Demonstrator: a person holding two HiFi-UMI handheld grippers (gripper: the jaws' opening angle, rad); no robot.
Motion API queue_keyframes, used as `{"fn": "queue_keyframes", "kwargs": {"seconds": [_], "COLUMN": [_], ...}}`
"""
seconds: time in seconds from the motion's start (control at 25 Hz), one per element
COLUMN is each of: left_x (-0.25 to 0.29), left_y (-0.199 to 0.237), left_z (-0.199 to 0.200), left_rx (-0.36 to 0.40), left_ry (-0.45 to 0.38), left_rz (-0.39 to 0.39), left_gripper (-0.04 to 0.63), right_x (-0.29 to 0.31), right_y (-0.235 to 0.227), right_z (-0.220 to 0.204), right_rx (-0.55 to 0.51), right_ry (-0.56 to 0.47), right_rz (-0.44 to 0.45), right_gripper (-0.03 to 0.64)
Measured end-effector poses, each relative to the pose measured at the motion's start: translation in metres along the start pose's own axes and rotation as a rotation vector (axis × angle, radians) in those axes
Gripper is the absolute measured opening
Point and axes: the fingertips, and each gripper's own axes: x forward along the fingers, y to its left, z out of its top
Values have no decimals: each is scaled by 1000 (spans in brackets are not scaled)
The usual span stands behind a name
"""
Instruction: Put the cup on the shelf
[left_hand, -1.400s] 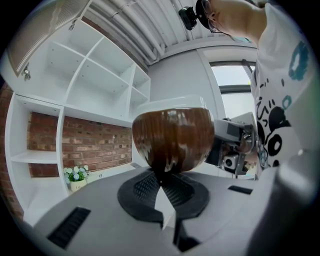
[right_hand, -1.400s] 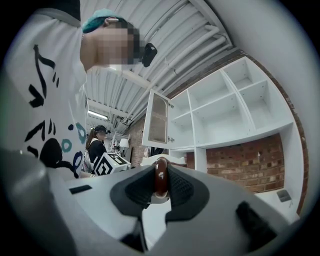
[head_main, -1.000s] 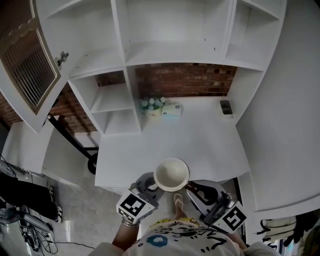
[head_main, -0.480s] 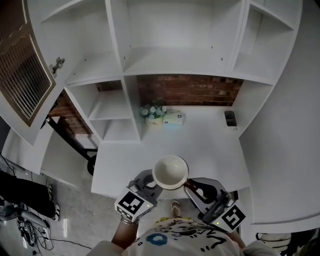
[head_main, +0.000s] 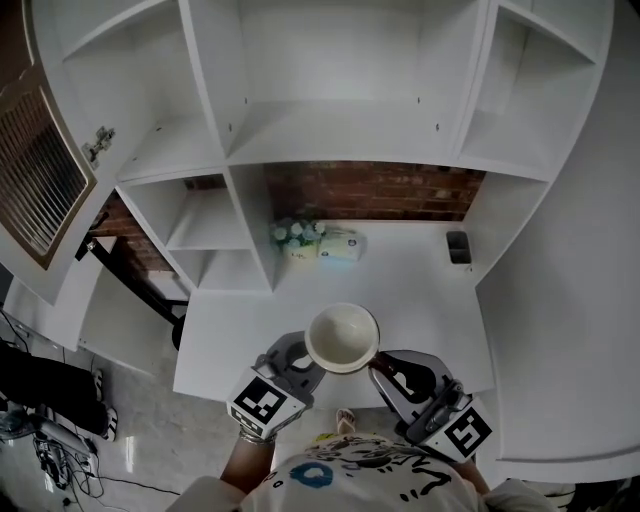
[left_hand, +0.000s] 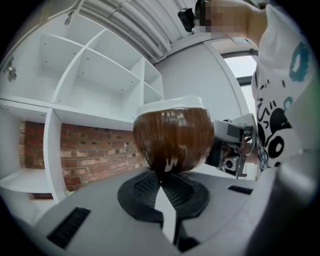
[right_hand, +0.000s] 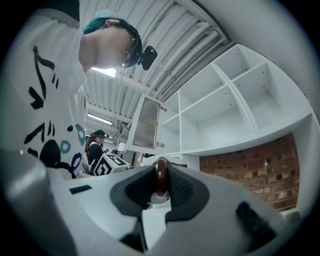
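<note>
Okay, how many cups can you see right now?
1: the cup, held between the left gripper and right gripper above the desk; none shows on the shelves.

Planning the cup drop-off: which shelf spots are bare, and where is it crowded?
Bare: the wide middle shelf above the brick wall, the two left cubbies and the right bay. The desktop is free in front; crowding is only at its back edge: flowers, a box, a small dark item.
</note>
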Motion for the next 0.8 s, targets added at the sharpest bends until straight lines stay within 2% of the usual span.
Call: {"fn": "queue_keyframes", "kwargs": {"seconds": [0.28,0.68,0.8], "left_x": [23,55,60], "left_y": [10,41,51], "left_z": [16,48,59], "left_rx": [-13,55,64], "left_ry": [-39,-67,-86], "left_rz": [10,63,89], "left_gripper": [17,17,17], "right_x": [0,14,17], "right_y": [-28,-69,-79], "right_z": [8,28,30], "right_rx": [11,-51,-97], "right_ry": [-35,-80,-83], "right_rz": [-9,-2,9], "right_gripper": [63,63,63]}}
